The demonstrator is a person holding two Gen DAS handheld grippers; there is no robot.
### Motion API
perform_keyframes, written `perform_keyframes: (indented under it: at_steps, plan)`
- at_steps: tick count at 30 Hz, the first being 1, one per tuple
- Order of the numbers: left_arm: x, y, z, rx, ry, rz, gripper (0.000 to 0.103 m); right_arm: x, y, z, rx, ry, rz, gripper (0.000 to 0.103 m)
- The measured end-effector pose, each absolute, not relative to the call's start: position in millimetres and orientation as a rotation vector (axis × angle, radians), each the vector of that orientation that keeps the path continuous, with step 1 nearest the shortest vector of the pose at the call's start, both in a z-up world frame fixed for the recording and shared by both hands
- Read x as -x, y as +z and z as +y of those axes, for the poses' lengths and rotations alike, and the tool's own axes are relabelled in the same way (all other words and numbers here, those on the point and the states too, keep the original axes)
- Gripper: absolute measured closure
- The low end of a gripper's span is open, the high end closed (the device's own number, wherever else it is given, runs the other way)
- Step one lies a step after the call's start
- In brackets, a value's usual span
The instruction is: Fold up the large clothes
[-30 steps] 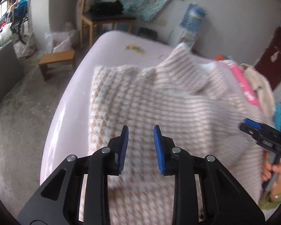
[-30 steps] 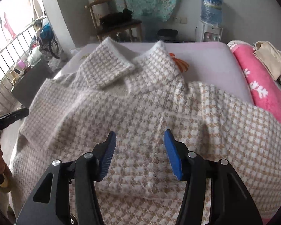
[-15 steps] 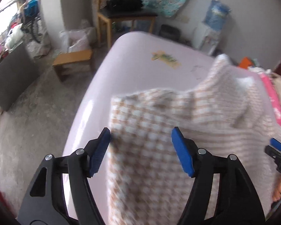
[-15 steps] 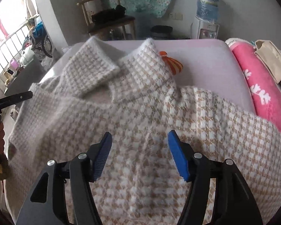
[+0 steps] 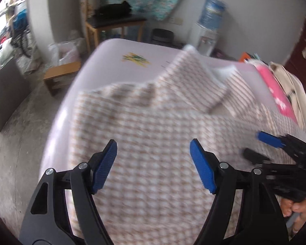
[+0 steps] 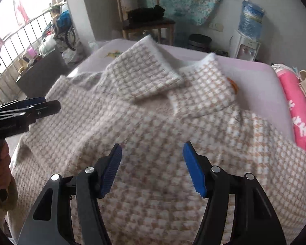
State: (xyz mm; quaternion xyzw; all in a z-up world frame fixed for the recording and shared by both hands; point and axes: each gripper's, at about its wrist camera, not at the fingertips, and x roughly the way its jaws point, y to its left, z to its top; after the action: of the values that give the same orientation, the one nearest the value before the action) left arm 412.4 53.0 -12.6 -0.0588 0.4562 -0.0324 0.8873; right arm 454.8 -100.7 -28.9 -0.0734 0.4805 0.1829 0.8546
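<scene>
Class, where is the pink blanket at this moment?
In the right wrist view, the pink blanket lies along the bed's right edge, just right of the checked sweater.

One checked sweater (image 6: 153,126), two grippers, one chair (image 6: 146,20), one water dispenser (image 6: 248,36)

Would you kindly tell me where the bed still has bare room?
Bare mattress lies beyond the sweater, between its folded sleeves and the far edge, and in a strip down the sweater's left side. The pink blanket crowds the right.
</scene>
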Motion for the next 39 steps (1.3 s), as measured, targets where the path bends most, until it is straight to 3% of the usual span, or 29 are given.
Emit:
perform_keyframes:
  at_steps: [7, 13, 19, 24, 30, 39]
  plan:
    - [-386.2, -23.3, 20.8, 0.094, -0.095, 0.966, 0.031, -414.1, 1.4, -137.8, 0.106, 0.31, 0.976, 0.036]
    - [-386.2, -54.4, -5.2, 0.018, -0.1, 1.07, 0.017, -398.8, -31.1, -172.3, 0.113, 0.218, 1.065, 0.035]
    - [-381.5, -56.4, -2.4, 0.022, -0.059, 1.052, 0.008, -359.2, -1.0, -184.3, 0.085, 0.205, 1.008, 0.031]
    - [-379.2, -56.9, -2.4, 0.01, -0.058, 1.044, 0.008, -319.5, -9.4, -204.1, 0.097, 0.151, 1.033, 0.017]
    - [-379.2, -60.5, -2.2, 0.009, -0.041, 1.054, 0.007, -295.5, -41.8, -205.5, 0.151, 0.133, 1.079, 0.008]
    - [-389.6, -60.6, -4.7, 0.018, -0.053, 1.085, 0.007, -293.6, -44.9, -213.9, 0.12, 0.21, 1.047, 0.006]
